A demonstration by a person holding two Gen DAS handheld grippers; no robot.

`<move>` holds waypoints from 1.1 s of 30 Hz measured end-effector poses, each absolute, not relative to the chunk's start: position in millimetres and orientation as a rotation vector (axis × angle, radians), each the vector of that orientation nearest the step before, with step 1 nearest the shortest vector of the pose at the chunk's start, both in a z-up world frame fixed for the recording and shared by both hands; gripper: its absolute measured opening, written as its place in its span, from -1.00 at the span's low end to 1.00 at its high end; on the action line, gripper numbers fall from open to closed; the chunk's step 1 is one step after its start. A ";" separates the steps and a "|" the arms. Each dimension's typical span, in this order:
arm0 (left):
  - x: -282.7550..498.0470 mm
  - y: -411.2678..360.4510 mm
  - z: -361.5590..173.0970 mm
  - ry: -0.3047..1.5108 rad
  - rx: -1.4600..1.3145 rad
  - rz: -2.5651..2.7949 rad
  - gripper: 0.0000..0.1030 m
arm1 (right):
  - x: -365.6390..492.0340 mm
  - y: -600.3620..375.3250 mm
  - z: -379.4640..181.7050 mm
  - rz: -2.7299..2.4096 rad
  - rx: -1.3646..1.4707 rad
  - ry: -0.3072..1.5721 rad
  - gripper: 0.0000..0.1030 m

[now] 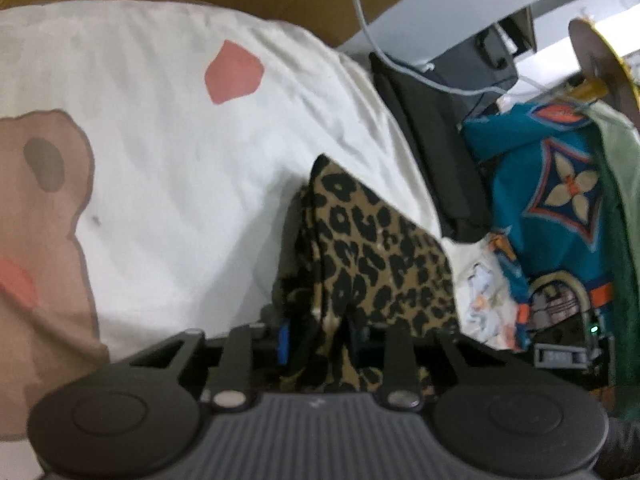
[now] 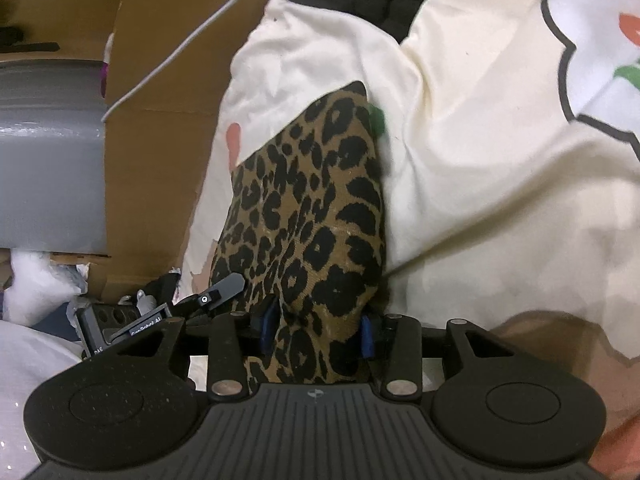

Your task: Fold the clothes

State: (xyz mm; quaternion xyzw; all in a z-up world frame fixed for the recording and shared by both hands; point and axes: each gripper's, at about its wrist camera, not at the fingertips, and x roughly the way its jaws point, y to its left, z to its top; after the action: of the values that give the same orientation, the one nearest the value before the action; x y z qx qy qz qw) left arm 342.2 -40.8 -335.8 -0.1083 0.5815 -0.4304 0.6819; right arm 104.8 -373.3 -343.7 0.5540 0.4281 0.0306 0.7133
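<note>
A leopard-print garment (image 1: pixel 372 264) hangs bunched between the fingers of my left gripper (image 1: pixel 320 340), which is shut on it above a white bed sheet (image 1: pixel 180 160) printed with a brown bear and pink spots. In the right wrist view the same leopard-print garment (image 2: pixel 312 220) is clamped in my right gripper (image 2: pixel 316 332), whose blue pads (image 2: pixel 266 322) press its sides. It hangs over a cream sheet (image 2: pixel 480 180).
A black cloth (image 1: pixel 432 148), a blue patterned cloth (image 1: pixel 552 184) and a green cloth (image 1: pixel 620 200) lie at the right. Cardboard (image 2: pixel 160 140), a grey bin (image 2: pixel 48 160), a white cable (image 2: pixel 180 52) and another device (image 2: pixel 132 320) are at left.
</note>
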 end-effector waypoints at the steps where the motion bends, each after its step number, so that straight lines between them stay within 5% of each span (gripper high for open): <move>1: 342.0 -42.4 -336.5 1.309 -0.228 -0.962 -0.45 | 104.9 -373.6 -343.9 0.066 1.229 0.949 -0.18; 5: 344.0 -47.7 -344.1 1.353 -0.213 -0.951 -0.11 | 103.7 -375.6 -346.2 0.032 1.228 0.953 -0.19; 9: 351.9 -47.1 -355.2 1.398 -0.279 -0.966 -0.07 | 100.0 -380.5 -349.7 -0.010 1.259 0.947 -0.19; 15: 352.8 -56.5 -355.1 1.417 -0.267 -0.977 -0.18 | 100.4 -377.8 -356.5 -0.028 1.282 0.938 -0.19; 19: 347.2 -59.7 -349.9 1.388 -0.242 -0.963 -0.35 | 107.0 -370.6 -355.2 -0.028 1.263 0.954 -0.59; 23: 338.2 -61.9 -332.8 1.336 -0.185 -0.981 -0.45 | 111.0 -366.7 -345.4 -0.030 1.197 0.969 -0.74; 33: 316.2 -59.4 -305.0 1.207 -0.121 -0.968 -0.49 | 116.0 -359.4 -322.0 -0.026 1.105 0.960 -0.83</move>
State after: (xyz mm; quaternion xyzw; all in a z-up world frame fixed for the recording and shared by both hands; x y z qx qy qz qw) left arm 316.2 -59.4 -305.0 -0.0545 0.5447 -0.4370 0.7137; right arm 116.0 -359.4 -322.0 0.5045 0.4382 -0.0117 0.7439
